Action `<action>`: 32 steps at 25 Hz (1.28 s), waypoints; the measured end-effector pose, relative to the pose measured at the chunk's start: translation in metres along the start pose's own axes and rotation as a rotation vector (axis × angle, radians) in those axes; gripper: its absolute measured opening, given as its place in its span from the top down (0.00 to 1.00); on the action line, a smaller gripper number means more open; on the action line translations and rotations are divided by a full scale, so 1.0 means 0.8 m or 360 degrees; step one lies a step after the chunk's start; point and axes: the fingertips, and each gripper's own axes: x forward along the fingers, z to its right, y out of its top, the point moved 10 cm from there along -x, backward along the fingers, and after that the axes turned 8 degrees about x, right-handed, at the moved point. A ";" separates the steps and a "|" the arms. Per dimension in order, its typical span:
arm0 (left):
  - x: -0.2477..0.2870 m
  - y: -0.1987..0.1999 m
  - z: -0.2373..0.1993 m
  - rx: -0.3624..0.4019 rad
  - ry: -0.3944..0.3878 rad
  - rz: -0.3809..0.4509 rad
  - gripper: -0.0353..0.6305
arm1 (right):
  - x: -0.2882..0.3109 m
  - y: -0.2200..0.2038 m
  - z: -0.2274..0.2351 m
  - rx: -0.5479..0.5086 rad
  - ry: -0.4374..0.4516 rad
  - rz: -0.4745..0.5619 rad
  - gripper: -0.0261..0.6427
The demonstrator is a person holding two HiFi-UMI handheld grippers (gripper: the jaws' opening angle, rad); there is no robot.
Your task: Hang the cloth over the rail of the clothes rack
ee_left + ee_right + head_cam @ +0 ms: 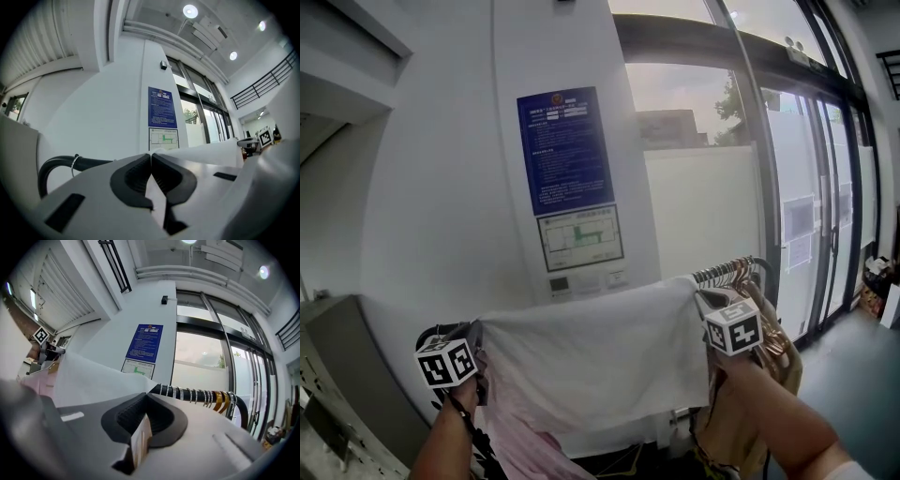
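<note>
A: How do the claws stand?

B: The left claw is clamped on one top corner of the cloth. The right claw pinches the other.

A: And the cloth?

B: It's stretched between them, near side of the rail. Draping and release are left, I'd judge.

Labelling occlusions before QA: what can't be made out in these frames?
Rail, middle stretch: head view, hidden behind the cloth.
Rack's feet: head view, below the bottom edge and behind hung clothes.
Blue notice print: too small in every view.
Whether cloth touches the rail: no view settles it.
</note>
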 end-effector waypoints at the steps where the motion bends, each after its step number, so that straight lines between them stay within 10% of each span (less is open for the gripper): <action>1: 0.002 0.002 -0.004 -0.0042 -0.0032 -0.0032 0.93 | -0.001 -0.002 -0.003 -0.0005 0.0005 -0.0006 0.95; 13: 0.005 0.006 -0.033 -0.0342 -0.0124 -0.0033 0.92 | -0.003 -0.017 -0.018 -0.0009 0.0028 -0.0034 0.95; 32: -0.024 -0.010 0.003 -0.0238 -0.0054 0.0083 0.85 | -0.031 -0.011 -0.038 0.0015 0.0007 0.0087 0.87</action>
